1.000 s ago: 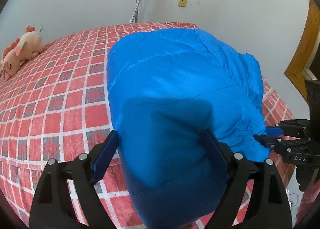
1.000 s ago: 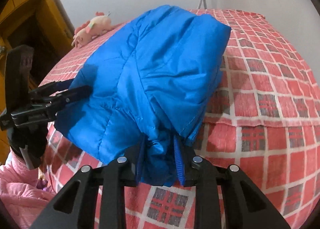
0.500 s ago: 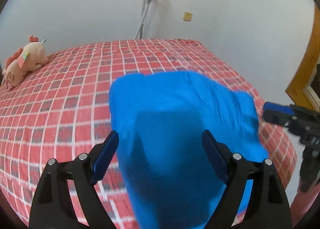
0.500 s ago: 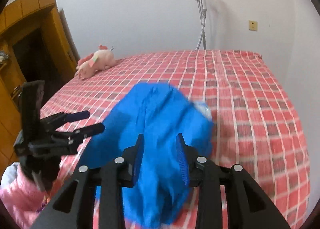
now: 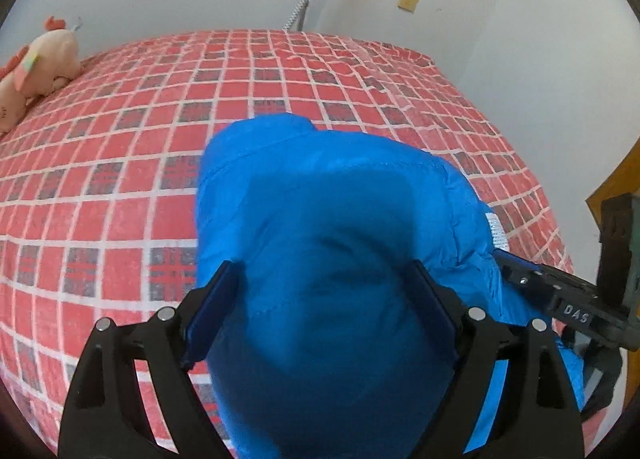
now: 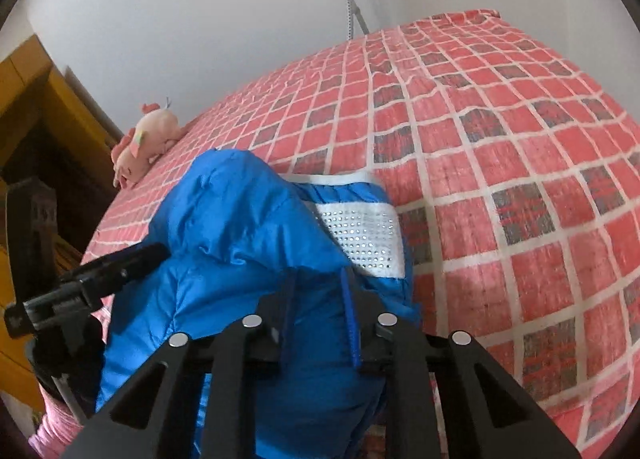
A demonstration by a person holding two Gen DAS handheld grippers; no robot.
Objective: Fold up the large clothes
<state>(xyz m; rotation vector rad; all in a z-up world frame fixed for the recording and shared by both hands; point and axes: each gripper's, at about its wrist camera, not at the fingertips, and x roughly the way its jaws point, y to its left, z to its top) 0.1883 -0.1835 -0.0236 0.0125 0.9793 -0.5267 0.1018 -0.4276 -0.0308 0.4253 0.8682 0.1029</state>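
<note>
The blue jacket [image 5: 344, 243] is bunched, long way running near to far; it is squeezed by the wide left gripper [image 5: 324, 311] and the just-closing right gripper [image 6: 318, 319].

Soft, even daylight, sharp centres (fisheye-warped, dark-cornered edges)

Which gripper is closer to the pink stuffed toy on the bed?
Left, though neither is close. The pink toy lies at the bed's far edge on the left gripper side; the right gripper is beyond it. Both clamp the blue jacket.

Blue jacket's [image 5: 340, 243] lower part cut off by bottom edge
</note>
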